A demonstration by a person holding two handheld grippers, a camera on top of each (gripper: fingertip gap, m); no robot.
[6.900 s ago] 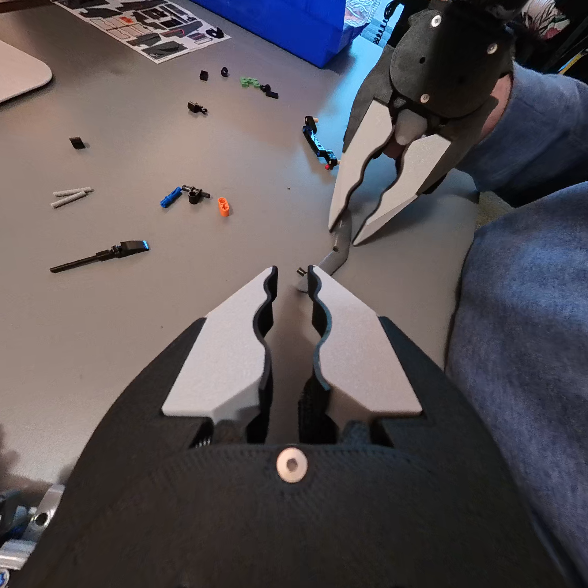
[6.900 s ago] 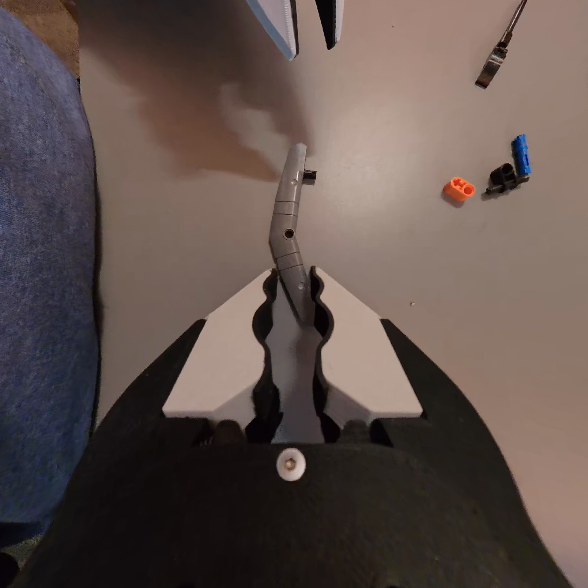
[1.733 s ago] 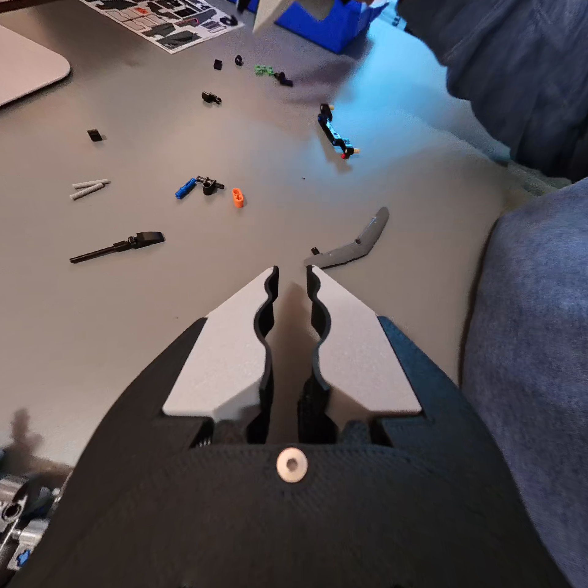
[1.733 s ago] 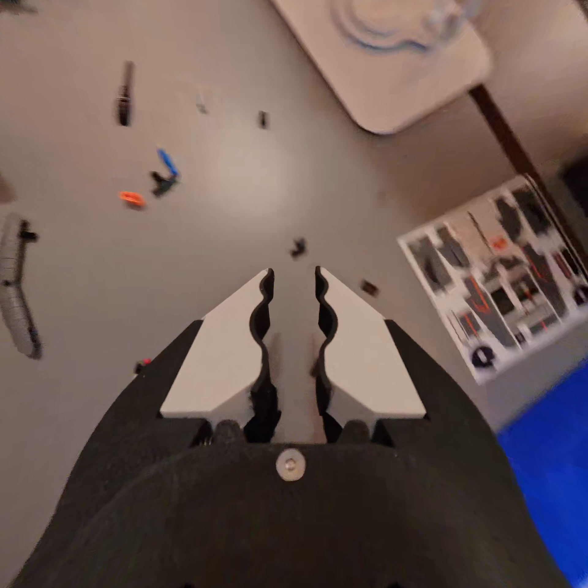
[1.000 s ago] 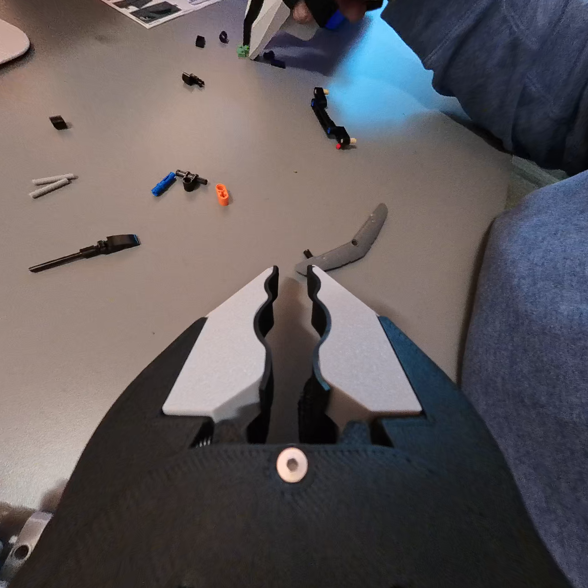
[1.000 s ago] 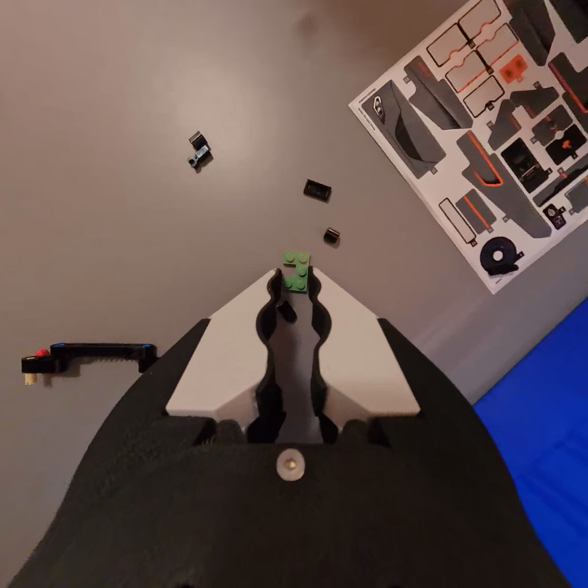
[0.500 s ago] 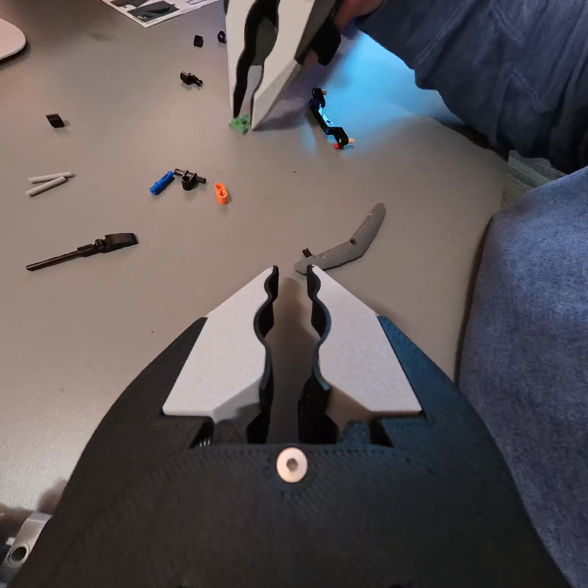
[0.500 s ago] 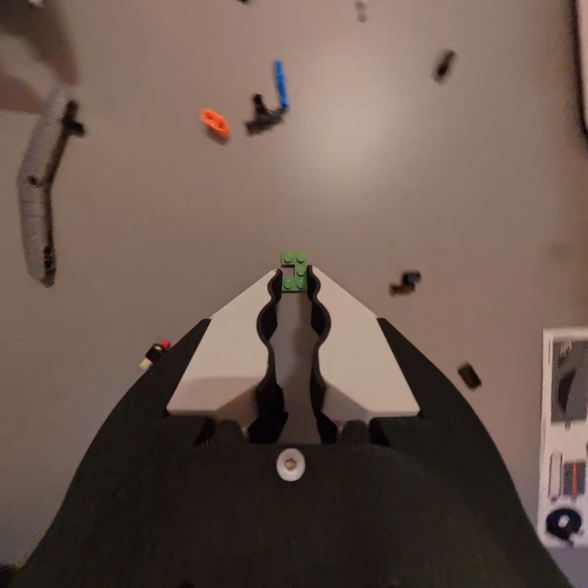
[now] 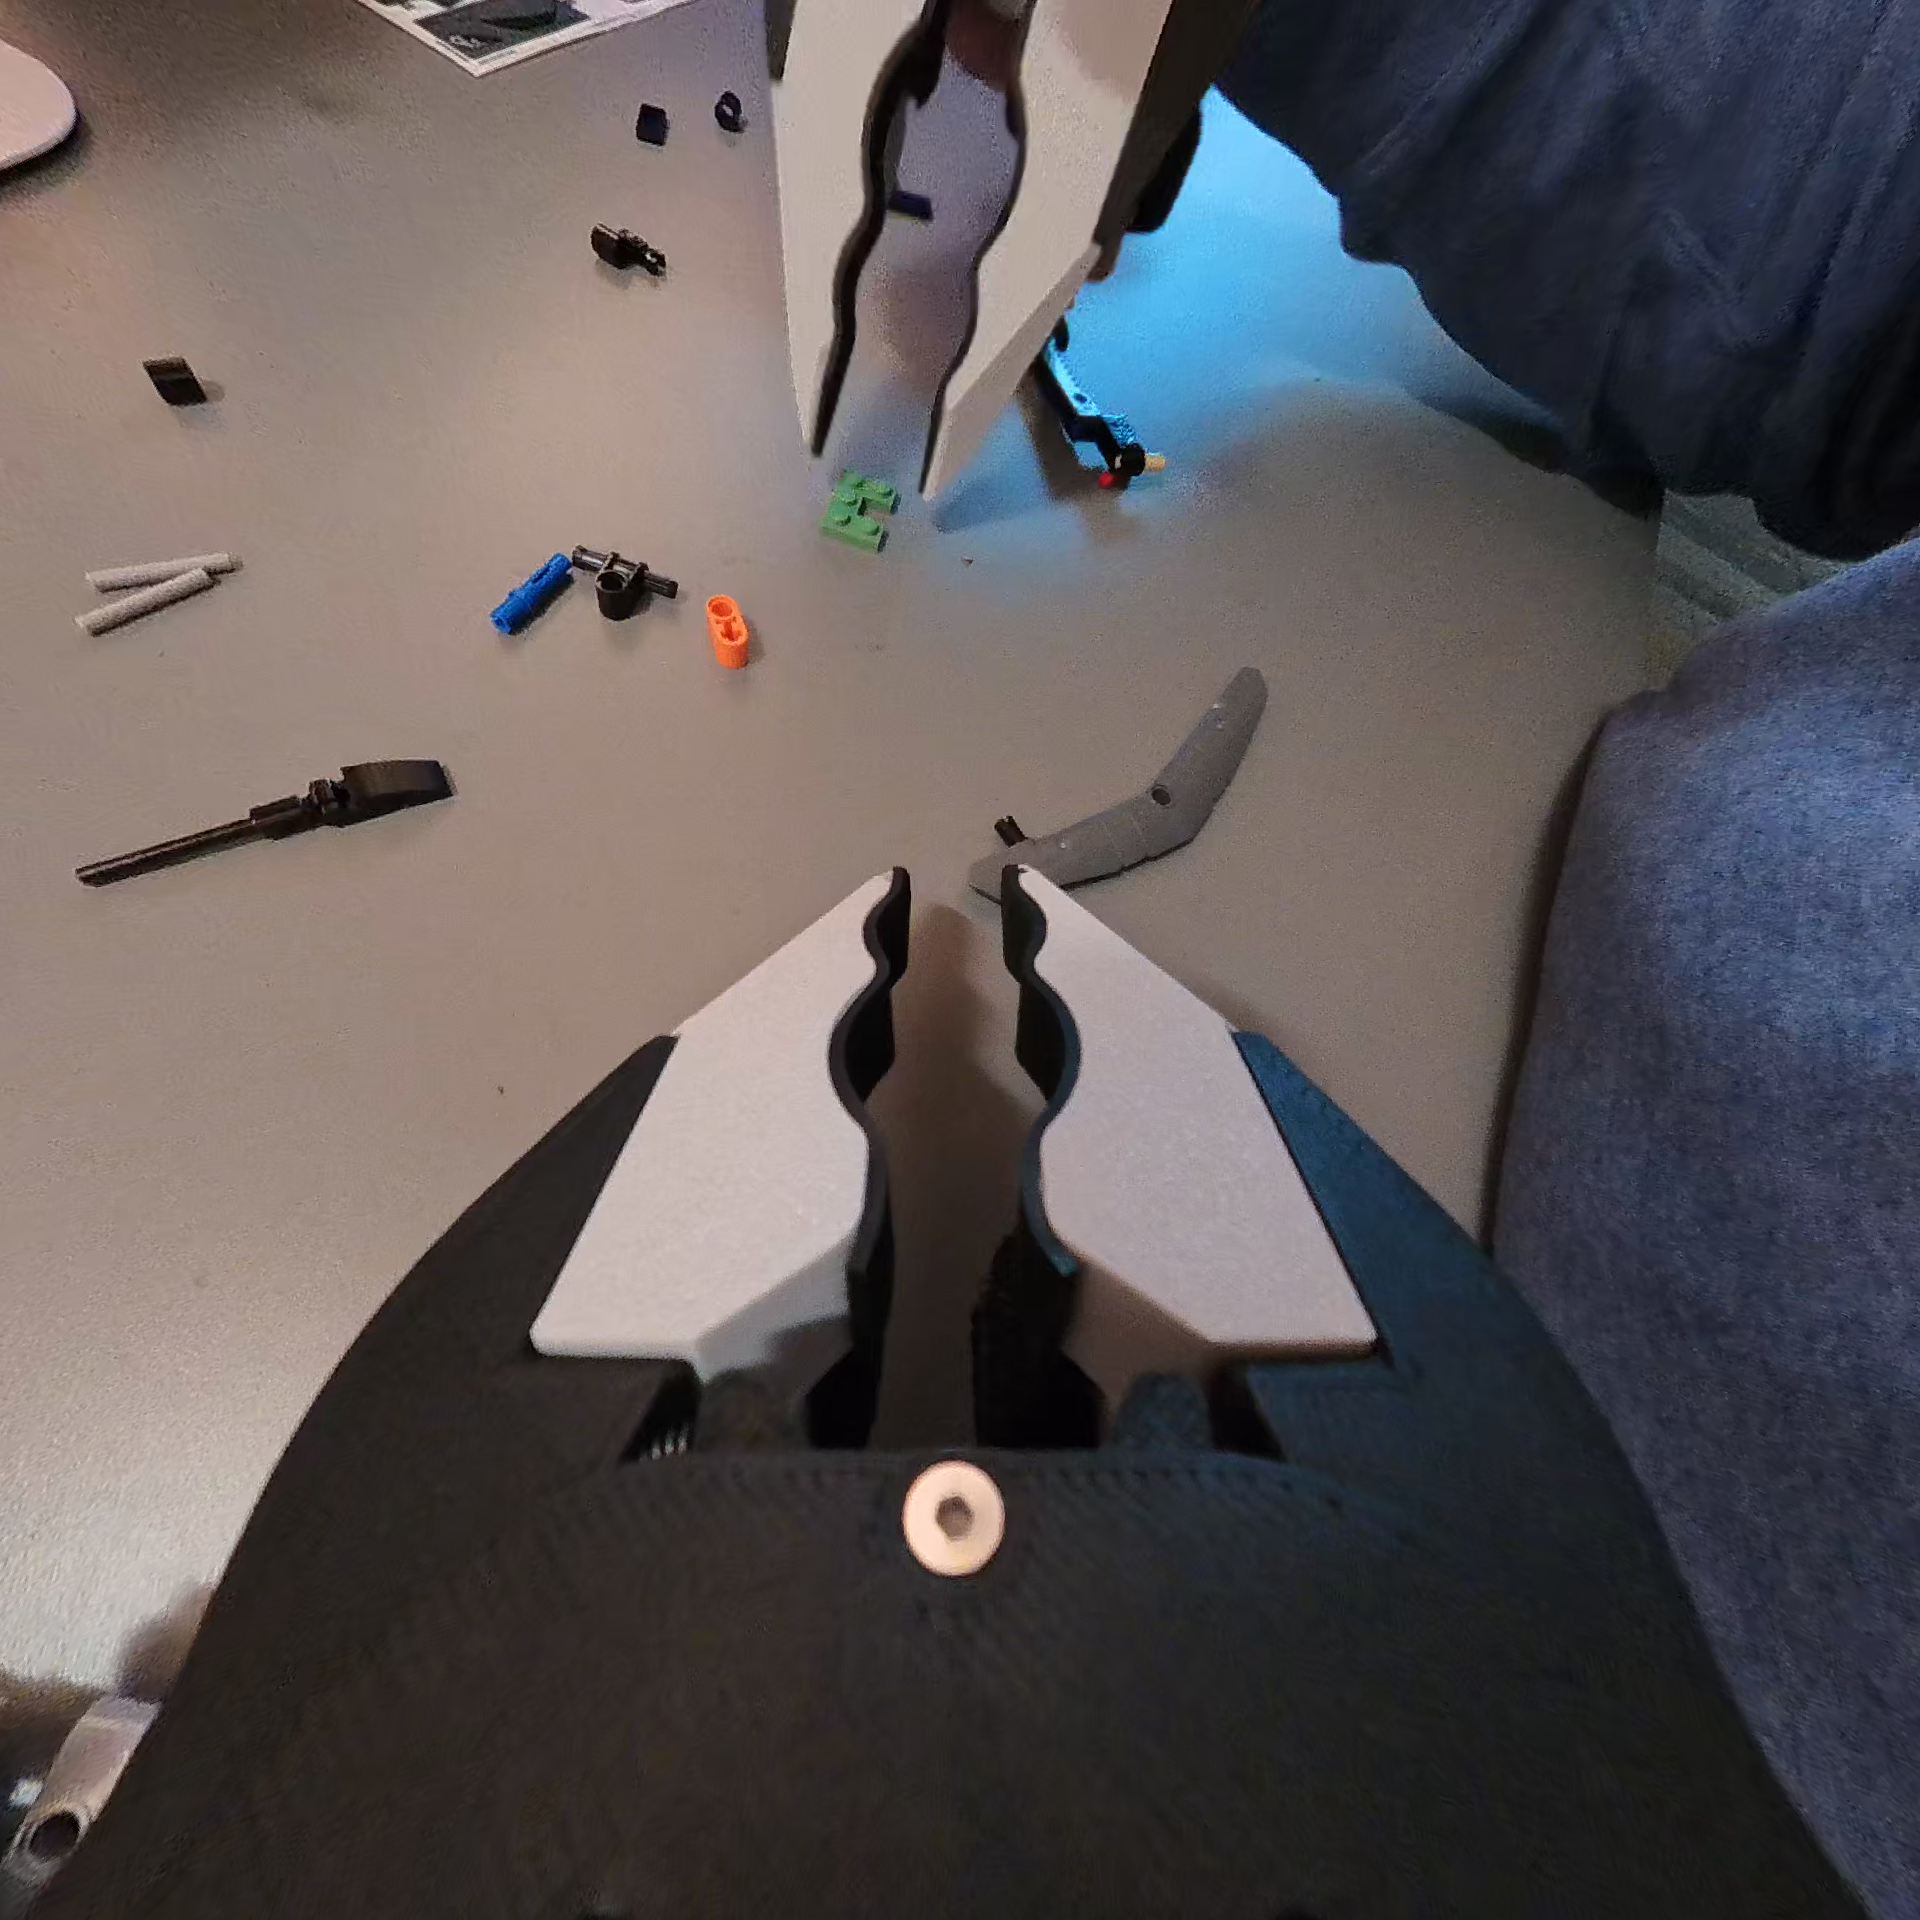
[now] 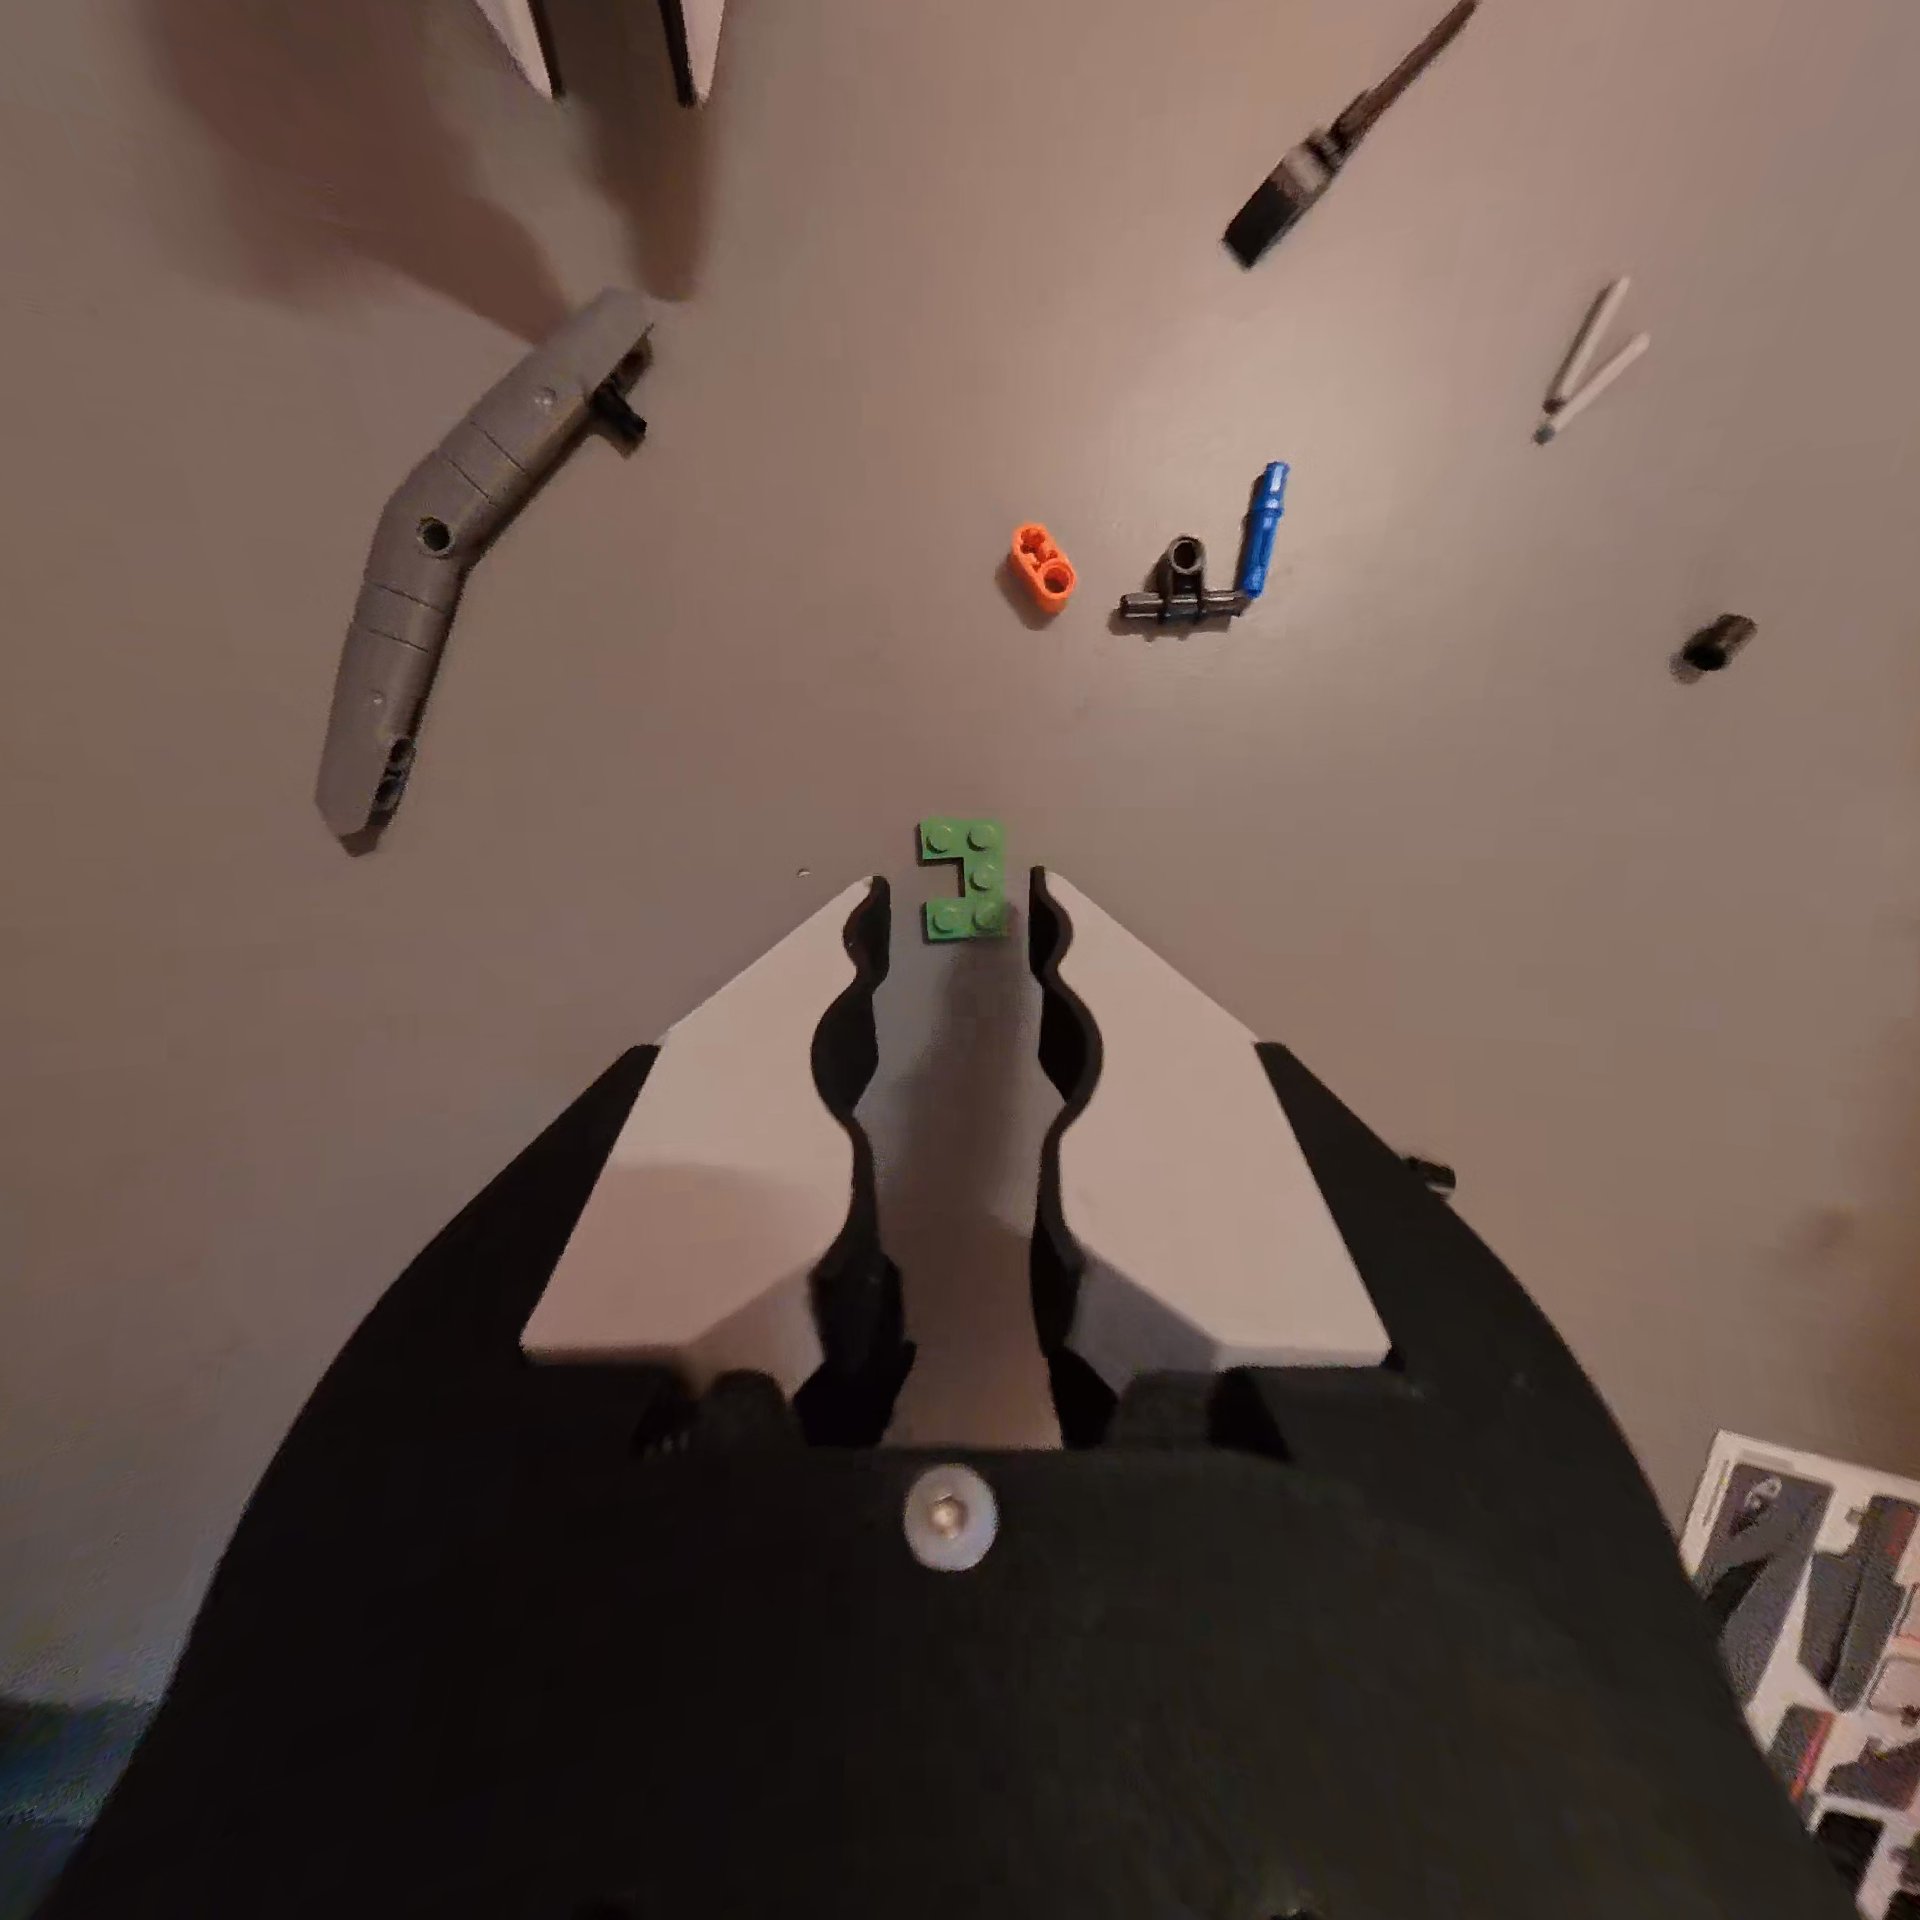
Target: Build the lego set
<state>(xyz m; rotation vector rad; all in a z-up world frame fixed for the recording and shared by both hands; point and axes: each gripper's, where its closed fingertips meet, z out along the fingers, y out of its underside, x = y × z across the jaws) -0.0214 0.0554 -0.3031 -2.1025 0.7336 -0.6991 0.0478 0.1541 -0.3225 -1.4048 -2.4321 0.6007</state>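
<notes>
A green notched plate (image 10: 985, 883) lies flat on the grey table, between the tips of my right gripper (image 10: 956, 881), which is open and not touching it. In the left wrist view the plate (image 9: 860, 509) sits just below the right gripper (image 9: 875, 470). A grey curved beam (image 9: 1143, 810) with a black pin lies just ahead of my left gripper (image 9: 954, 883), which is open and empty. The beam (image 10: 457, 551) also shows at the left of the right wrist view.
Loose parts lie around: an orange connector (image 9: 727, 629), a blue pin (image 9: 530, 606), a black connector (image 9: 621, 592), a black axle piece (image 9: 270, 816), grey axles (image 9: 156, 592) and a black-blue assembly (image 9: 1091, 416). A sticker sheet (image 10: 1818, 1621) lies nearby. A blue sleeve (image 9: 1714, 1039) borders the right. My right fingertips sit around 12 cm from my left ones. About 6 cm separates my right fingertips from the orange connector (image 9: 727, 629). It is also in sight in the right wrist view (image 10: 1041, 564).
My right gripper picked up the green plate at the far side, carried it to the middle of the table, and has opened, leaving it flat. My left gripper has barely moved.
</notes>
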